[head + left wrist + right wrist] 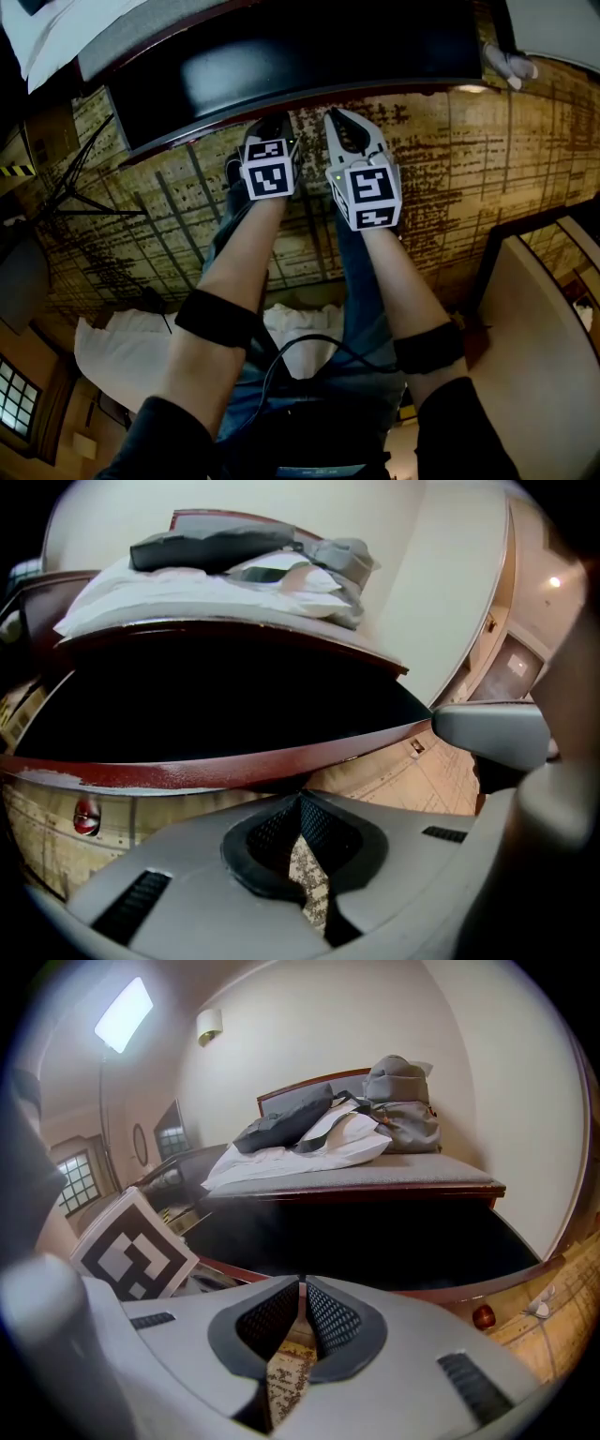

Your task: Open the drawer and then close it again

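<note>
The drawer (281,66) under the bed stands pulled out, its inside dark and its red-brown front edge (234,766) curving across just ahead of both grippers. My left gripper (272,127) hovers close to that edge, shut with nothing between its pads (300,797). Beside it on the right, my right gripper (345,122) also sits by the front edge (469,1288), shut and empty (302,1283). Neither gripper visibly touches the drawer. A small red round knob (85,816) shows below the edge, and the same kind of knob (483,1317) shows in the right gripper view.
The bed (375,1180) above the drawer carries white bedding and grey bags (403,1091). Patterned carpet (450,159) covers the floor. Thin black stand legs (80,202) lie at the left, a white object (511,66) at the top right, a pale wall panel (544,347) at the right.
</note>
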The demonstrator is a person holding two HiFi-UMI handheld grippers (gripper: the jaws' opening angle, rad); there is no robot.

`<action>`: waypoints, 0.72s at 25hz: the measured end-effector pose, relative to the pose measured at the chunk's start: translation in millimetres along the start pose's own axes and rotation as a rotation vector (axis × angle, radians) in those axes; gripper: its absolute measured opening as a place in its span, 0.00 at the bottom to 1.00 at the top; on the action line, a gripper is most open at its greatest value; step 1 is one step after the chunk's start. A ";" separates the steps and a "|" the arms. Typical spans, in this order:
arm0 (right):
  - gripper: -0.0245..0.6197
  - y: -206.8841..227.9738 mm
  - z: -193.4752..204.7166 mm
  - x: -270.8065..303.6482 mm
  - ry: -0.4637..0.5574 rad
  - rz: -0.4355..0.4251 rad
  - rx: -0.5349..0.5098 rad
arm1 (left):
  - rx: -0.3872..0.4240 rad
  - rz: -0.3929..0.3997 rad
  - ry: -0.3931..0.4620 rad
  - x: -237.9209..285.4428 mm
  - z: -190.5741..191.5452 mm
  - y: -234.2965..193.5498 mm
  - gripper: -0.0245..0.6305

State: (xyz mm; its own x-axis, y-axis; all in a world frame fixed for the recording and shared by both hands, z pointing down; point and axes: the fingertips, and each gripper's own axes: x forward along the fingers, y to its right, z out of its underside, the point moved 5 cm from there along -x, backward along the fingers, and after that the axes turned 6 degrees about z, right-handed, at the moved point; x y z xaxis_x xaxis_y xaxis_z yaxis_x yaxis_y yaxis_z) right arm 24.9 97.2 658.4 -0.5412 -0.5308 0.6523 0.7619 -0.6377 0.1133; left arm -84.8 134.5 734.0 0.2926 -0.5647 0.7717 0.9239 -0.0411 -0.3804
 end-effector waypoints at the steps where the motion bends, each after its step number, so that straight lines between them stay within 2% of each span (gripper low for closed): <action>1: 0.07 -0.3 -2.2 0.5 0.001 0.000 0.004 | 0.005 0.000 0.004 1.3 -4.0 -2.1 0.04; 7: 0.07 2.9 -15.8 11.4 0.022 0.005 0.013 | 0.044 -0.005 0.040 12.5 -31.4 -15.1 0.04; 18: 0.07 5.2 -32.1 25.8 0.036 0.011 0.023 | 0.056 -0.010 0.060 24.4 -55.7 -30.8 0.04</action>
State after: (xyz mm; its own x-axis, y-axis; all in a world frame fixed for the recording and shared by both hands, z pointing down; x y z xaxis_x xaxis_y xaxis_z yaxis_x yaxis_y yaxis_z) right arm 3.5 62.3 651.8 -0.5451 -0.5575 0.6261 0.7755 -0.6190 0.1240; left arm -119.8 76.0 736.2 0.2695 -0.6133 0.7424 0.9396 -0.0015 -0.3424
